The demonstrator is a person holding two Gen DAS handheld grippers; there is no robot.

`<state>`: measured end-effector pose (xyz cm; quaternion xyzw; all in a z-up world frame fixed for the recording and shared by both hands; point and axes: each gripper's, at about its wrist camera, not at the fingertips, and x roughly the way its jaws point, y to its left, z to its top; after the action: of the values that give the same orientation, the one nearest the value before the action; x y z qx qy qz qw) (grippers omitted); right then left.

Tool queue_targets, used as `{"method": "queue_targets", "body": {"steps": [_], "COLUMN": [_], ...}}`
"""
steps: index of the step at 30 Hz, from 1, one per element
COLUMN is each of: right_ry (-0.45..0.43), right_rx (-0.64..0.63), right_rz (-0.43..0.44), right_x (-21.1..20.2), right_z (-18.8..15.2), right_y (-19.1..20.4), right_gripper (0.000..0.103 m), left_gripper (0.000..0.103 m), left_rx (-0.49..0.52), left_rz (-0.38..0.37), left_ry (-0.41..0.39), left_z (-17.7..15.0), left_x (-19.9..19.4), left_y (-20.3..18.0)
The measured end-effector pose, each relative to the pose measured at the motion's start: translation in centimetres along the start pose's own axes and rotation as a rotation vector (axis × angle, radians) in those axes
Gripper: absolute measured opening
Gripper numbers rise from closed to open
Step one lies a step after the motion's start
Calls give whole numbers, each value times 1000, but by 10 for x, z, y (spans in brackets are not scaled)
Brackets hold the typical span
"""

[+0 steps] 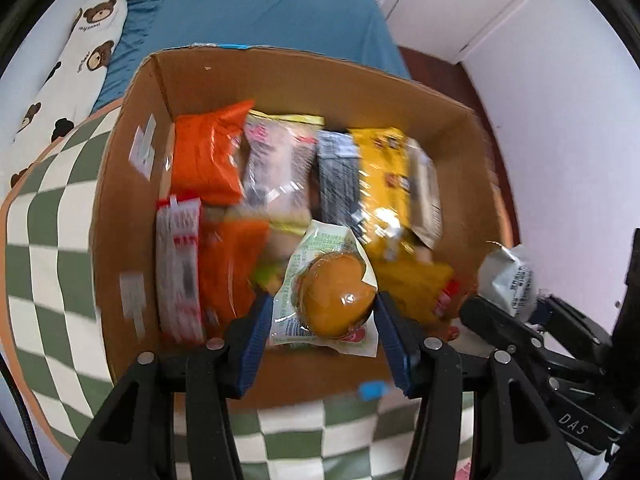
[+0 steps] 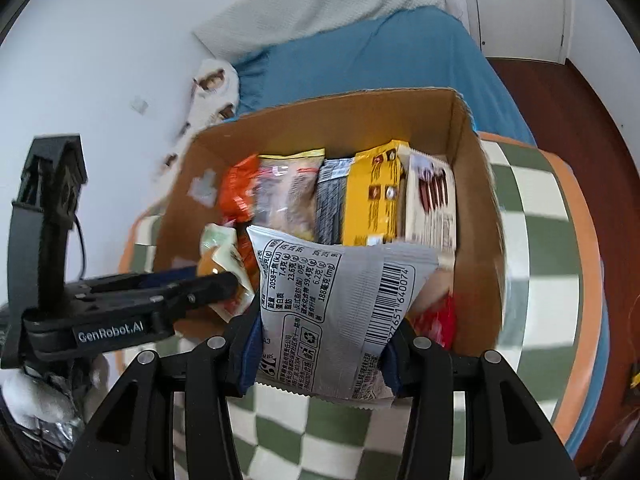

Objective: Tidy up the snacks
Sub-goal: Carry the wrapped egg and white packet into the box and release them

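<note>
A cardboard box (image 1: 132,208) stands on a green-and-white checked mat and holds several snack packets: orange, clear, grey, yellow. My left gripper (image 1: 320,312) is shut on a burger-shaped snack in a clear wrapper (image 1: 334,300), held over the box's near side. My right gripper (image 2: 320,340) is shut on a silver-grey snack packet (image 2: 336,304) with a barcode, held over the box's near edge (image 2: 192,324). The right gripper with its packet (image 1: 508,280) shows at the right of the left wrist view; the left gripper (image 2: 224,280) shows at the left of the right wrist view.
The checked mat (image 1: 44,248) lies on a bed with a blue sheet (image 1: 260,16). A bear-print pillow (image 1: 76,68) lies along the wall at left. White walls and a cupboard (image 1: 480,8) stand at right, with dark wooden floor (image 2: 560,92) beyond the bed.
</note>
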<state>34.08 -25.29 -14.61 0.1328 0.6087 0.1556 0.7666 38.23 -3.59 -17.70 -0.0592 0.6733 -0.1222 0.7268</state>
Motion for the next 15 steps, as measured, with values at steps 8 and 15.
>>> {"method": "queue_targets", "body": {"steps": [8, 15], "right_ry": [110, 185], "right_rx": [-40, -43], "right_rz": [-82, -140], "right_x": [73, 101], "right_z": [40, 41], "right_y": [-7, -16], "right_gripper": [51, 96], "left_gripper": [51, 67], "left_rx": [-32, -65], "left_rz": [59, 84], "left_ry": [87, 130], "left_z": [43, 47], "left_x": [45, 65], "left_y": [26, 39]}}
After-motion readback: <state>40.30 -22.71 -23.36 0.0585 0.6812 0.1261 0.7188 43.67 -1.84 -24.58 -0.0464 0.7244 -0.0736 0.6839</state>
